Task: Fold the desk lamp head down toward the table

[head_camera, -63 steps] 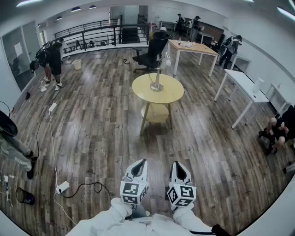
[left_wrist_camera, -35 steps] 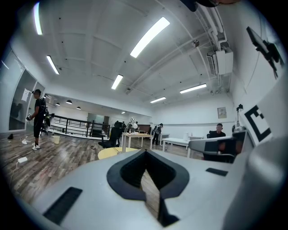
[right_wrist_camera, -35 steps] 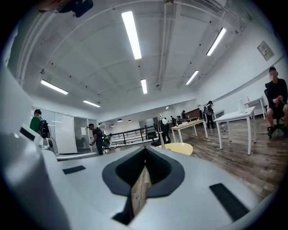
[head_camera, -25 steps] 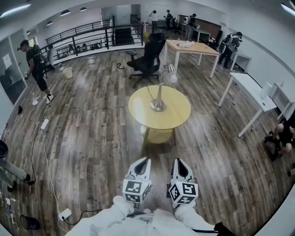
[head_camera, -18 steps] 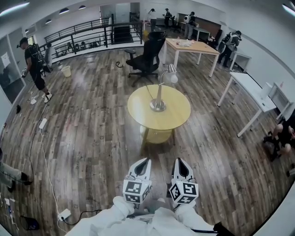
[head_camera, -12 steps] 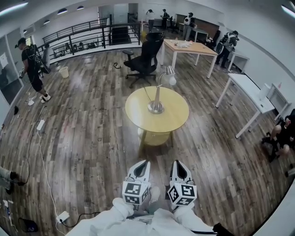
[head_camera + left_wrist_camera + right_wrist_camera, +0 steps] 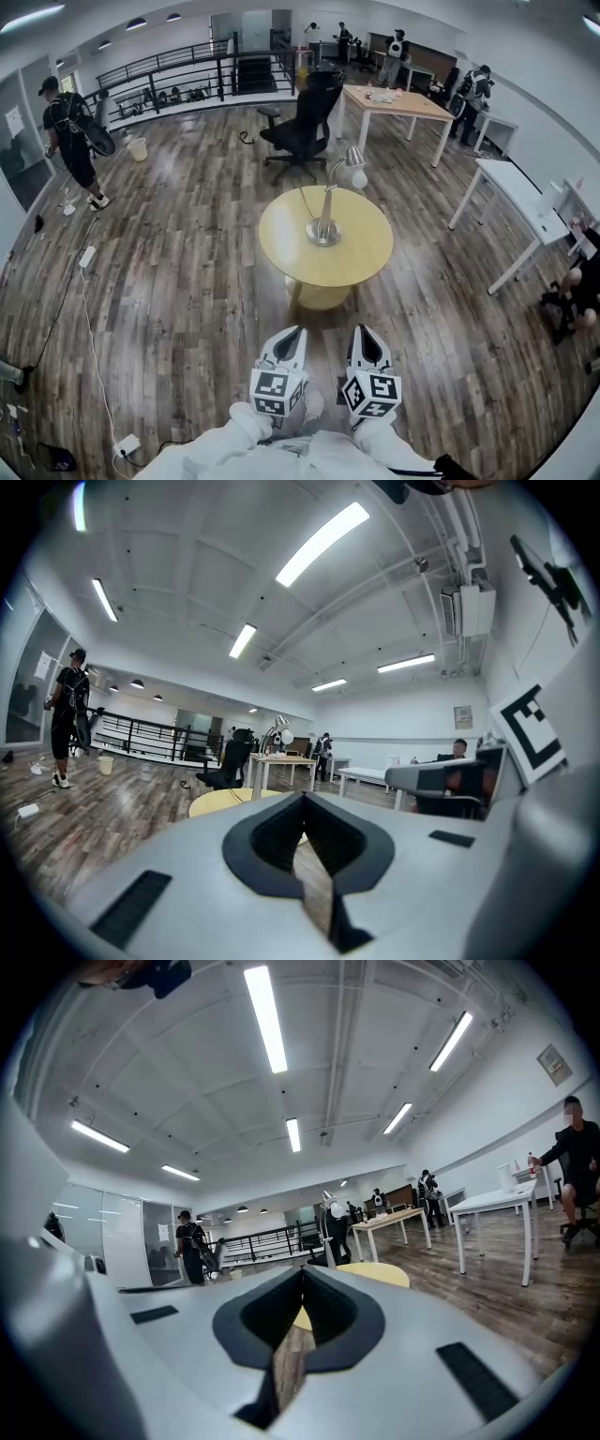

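Observation:
A silver desk lamp (image 7: pixel 326 208) stands upright on a round yellow table (image 7: pixel 291 248) ahead of me, its head (image 7: pixel 354 157) raised with a white bulb showing. The lamp also shows small in the left gripper view (image 7: pixel 277 729) and the right gripper view (image 7: pixel 330 1211). My left gripper (image 7: pixel 290 332) and right gripper (image 7: pixel 361 332) are side by side low in the head view, well short of the table. Both are shut with nothing between the jaws. Both point level toward the table.
A black office chair (image 7: pixel 305 120) stands beyond the round table. A wooden desk (image 7: pixel 398 100) and white desks (image 7: pixel 511 183) line the right side. A cable and power strip (image 7: pixel 124 444) lie on the wooden floor at left. Several people stand around the room's edges.
The round table and lamp have drawn nearer and sit lower in the head view as I walk toward them. Both grippers stay shut and side by side.

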